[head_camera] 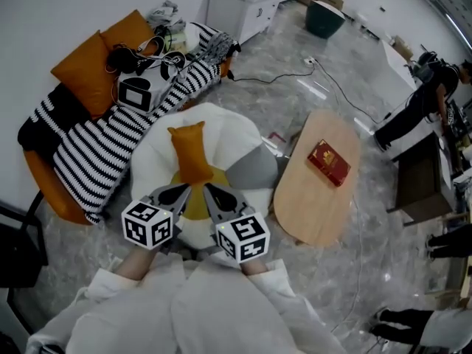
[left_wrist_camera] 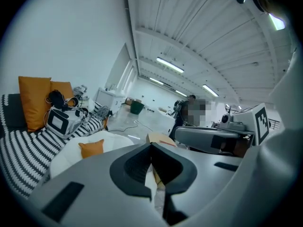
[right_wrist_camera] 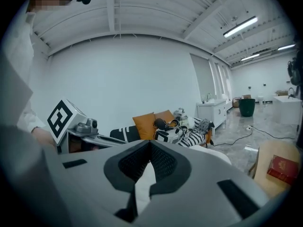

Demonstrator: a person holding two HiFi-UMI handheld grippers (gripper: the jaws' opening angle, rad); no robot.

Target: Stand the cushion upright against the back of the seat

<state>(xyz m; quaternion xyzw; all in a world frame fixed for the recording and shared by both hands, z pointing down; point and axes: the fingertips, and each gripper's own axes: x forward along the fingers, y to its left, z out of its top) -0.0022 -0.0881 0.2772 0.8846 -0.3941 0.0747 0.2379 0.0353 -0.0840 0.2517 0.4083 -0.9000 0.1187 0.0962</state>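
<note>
Two grippers hover side by side at the near edge of the seat (head_camera: 237,135). The left gripper (head_camera: 187,189) has its jaws fully together with nothing between them, and the right gripper (head_camera: 207,188) looks closed and empty as well. Their tips sit right at the near end of the orange cushion (head_camera: 189,153), which rests on the white, rounded seat over a yellow patch. Whether it already leans on the back I cannot tell.

To do this step well, both pairs of jaws probably need to part first, then pinch the cushion's two near corners. It looks soft and likely to sag, so a hold on each side, with the lower edge tucked into the seat's hollow, should keep it standing.

Beyond the seat, to the right, is an oval wooden table (head_camera: 317,205) carrying a red box (head_camera: 329,162). To the left is a black-and-white striped sofa (head_camera: 96,150) with two orange pillows (head_camera: 88,68) and a tangle of gear. Farther off, on the glossy grey floor (head_camera: 295,65), are a white cabinet (head_camera: 240,7), a green bin (head_camera: 324,17) and trailing cables.
</note>
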